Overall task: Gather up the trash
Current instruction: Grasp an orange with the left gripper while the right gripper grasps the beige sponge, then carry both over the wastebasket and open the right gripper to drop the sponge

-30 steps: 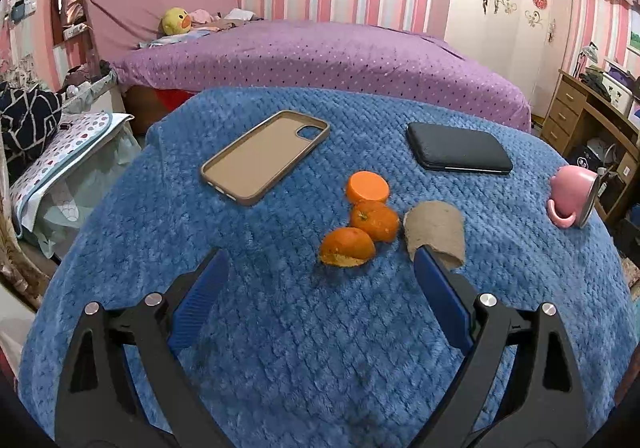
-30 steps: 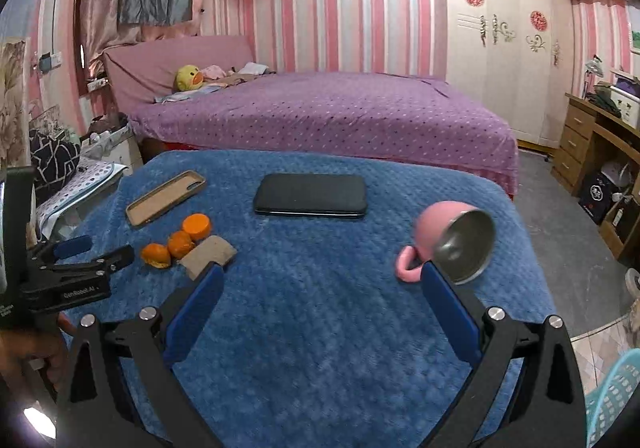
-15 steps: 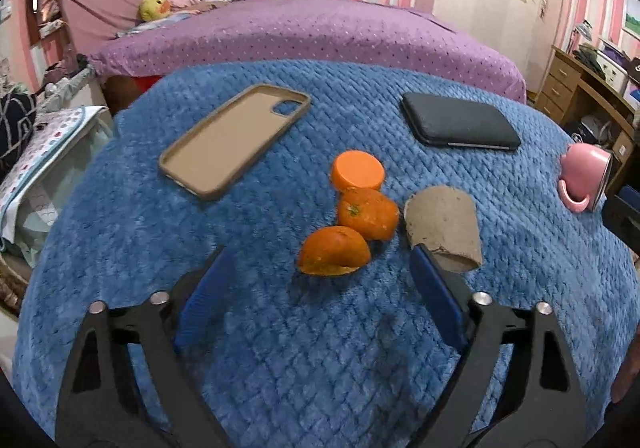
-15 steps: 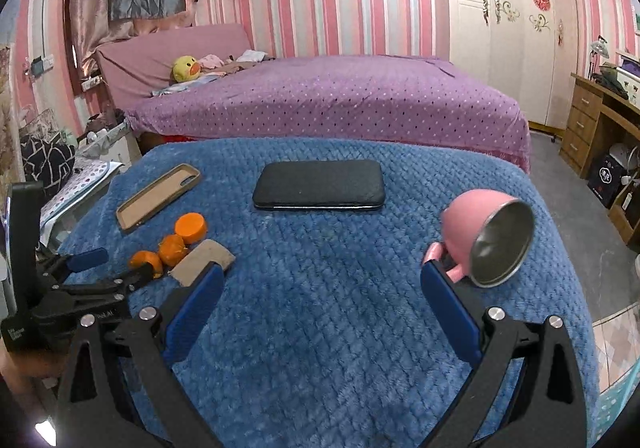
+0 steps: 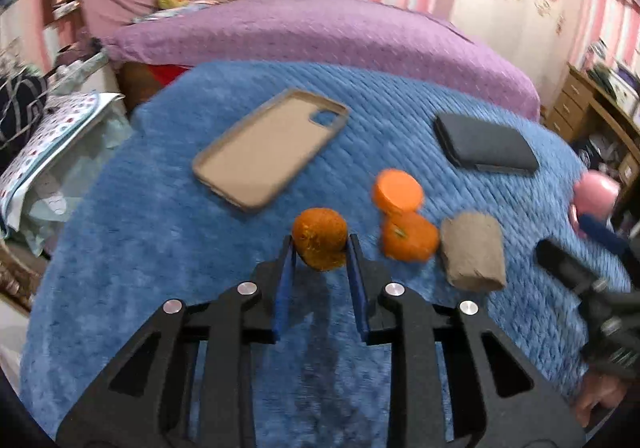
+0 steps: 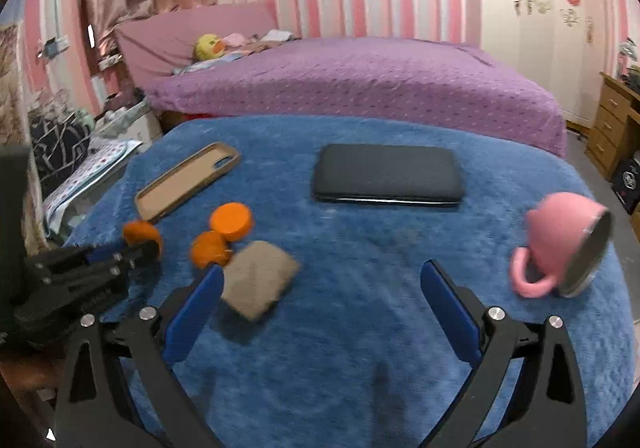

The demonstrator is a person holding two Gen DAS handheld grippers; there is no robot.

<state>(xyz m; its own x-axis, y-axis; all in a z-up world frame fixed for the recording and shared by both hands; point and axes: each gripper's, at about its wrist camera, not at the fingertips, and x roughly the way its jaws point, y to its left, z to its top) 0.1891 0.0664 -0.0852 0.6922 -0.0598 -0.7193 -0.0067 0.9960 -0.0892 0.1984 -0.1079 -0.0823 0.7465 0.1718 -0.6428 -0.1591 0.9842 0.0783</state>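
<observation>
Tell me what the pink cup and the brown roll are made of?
The cup looks like smooth pink plastic or enamel outside with a metal lining: its mouth shows a grey, shiny rim. The roll looks like cardboard, dull brown and squashed flat, probably an empty paper tube. Both views are blurry, so neither is certain.

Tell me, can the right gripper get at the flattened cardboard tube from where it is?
Probably yes. The right gripper stands open with the cardboard tube just ahead, beside its left finger, and only bare blue blanket between.
</observation>
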